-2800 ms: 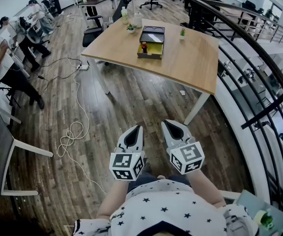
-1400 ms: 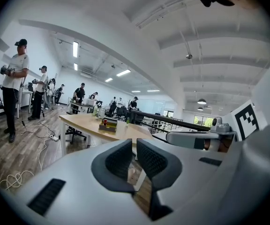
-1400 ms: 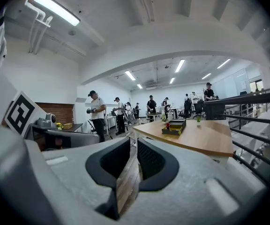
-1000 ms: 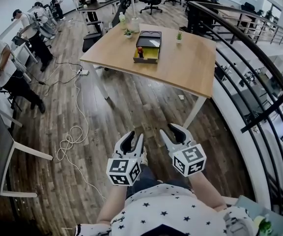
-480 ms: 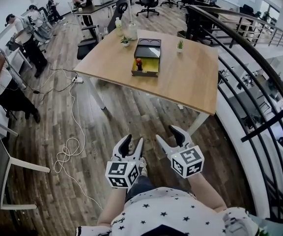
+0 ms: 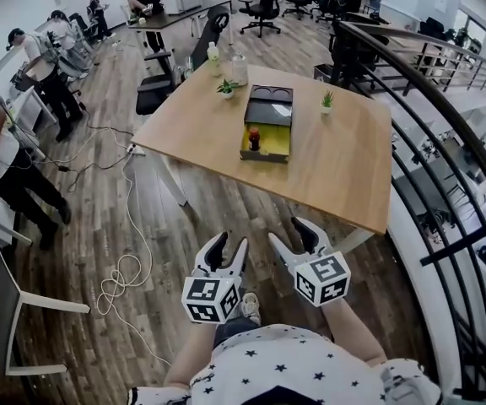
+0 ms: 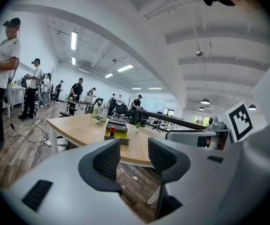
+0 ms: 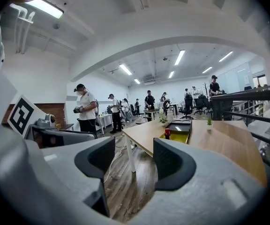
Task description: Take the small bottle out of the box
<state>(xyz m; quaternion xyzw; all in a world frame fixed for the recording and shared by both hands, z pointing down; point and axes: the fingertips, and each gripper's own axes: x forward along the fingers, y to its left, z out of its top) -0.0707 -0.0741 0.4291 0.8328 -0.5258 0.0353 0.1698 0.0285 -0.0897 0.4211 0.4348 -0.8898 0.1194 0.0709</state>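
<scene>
A small red-capped bottle (image 6: pixel 255 139) stands upright in a box (image 6: pixel 267 150) with a yellow inside and a dark open lid, on the wooden table (image 6: pixel 336 167) well ahead of me. Both grippers hang low over the floor, far short of the table. My left gripper (image 6: pixel 228 247) is open and empty. My right gripper (image 6: pixel 292 236) has its jaws opening with nothing between them. In the left gripper view the bottle (image 7: pixel 111 130) shows past the left gripper (image 7: pixel 134 154). Beyond the right gripper (image 8: pixel 134 161) in its own view stand the bottle (image 8: pixel 167 133) and box (image 8: pixel 179 136).
Two small potted plants (image 6: pixel 227 88) (image 6: pixel 327 101) and tall bottles (image 6: pixel 214 58) stand on the table's far side. A black railing (image 6: pixel 445 142) runs along the right. Cables (image 6: pixel 121 268) lie on the wood floor at left. Several people (image 6: pixel 36 53) and office chairs (image 6: pixel 154 91) are beyond.
Both grippers' jaws have spread from nearly closed to wide apart. The table with the box has shifted right and slightly nearer in the head view.
</scene>
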